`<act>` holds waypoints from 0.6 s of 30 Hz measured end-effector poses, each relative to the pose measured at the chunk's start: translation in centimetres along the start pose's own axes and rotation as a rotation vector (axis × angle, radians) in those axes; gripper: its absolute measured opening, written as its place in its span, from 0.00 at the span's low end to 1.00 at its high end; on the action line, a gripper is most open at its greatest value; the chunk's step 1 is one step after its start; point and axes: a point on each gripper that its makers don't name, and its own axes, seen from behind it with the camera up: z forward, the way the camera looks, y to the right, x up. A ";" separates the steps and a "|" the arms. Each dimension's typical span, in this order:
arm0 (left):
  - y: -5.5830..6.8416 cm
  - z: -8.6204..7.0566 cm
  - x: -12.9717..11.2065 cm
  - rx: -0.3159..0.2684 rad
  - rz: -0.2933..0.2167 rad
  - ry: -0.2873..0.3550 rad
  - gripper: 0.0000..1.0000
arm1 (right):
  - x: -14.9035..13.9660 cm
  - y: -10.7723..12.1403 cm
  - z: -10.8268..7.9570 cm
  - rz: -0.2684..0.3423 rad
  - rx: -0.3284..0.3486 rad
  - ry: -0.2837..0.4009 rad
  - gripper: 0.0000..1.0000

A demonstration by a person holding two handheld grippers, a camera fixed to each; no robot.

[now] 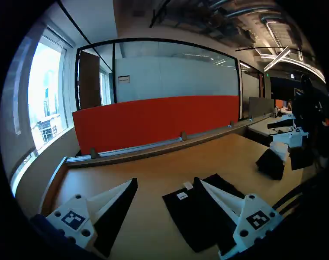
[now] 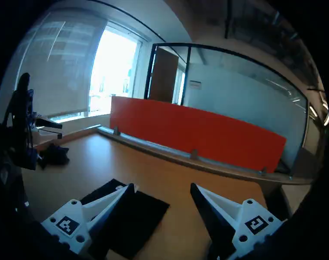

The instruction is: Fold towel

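Black towel (image 1: 182,216) flat on wooden desk (image 1: 173,160). Left gripper (image 1: 165,182), right gripper (image 2: 161,187): jaws spread, empty. Tip: pinch near corners, lift evenly, fold over.

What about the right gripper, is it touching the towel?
Cannot tell. In the right gripper view a finger of the right gripper overlaps the towel, hiding any contact or gap.

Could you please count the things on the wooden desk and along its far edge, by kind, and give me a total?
Flat black towel: 1
Dark crumpled cloth, farther off: 1
Orange divider panel: 1
Total: 3
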 end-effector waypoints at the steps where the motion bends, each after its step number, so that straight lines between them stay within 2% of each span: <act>1: 0.1 0.1 -0.5 -0.003 0.002 -0.009 0.96 | -0.5 -0.2 0.1 -0.003 0.006 -0.010 1.00; 18: 2.5 1.5 -8.3 -0.079 0.040 -0.148 0.96 | -8.7 -2.7 1.1 -0.031 0.068 -0.170 1.00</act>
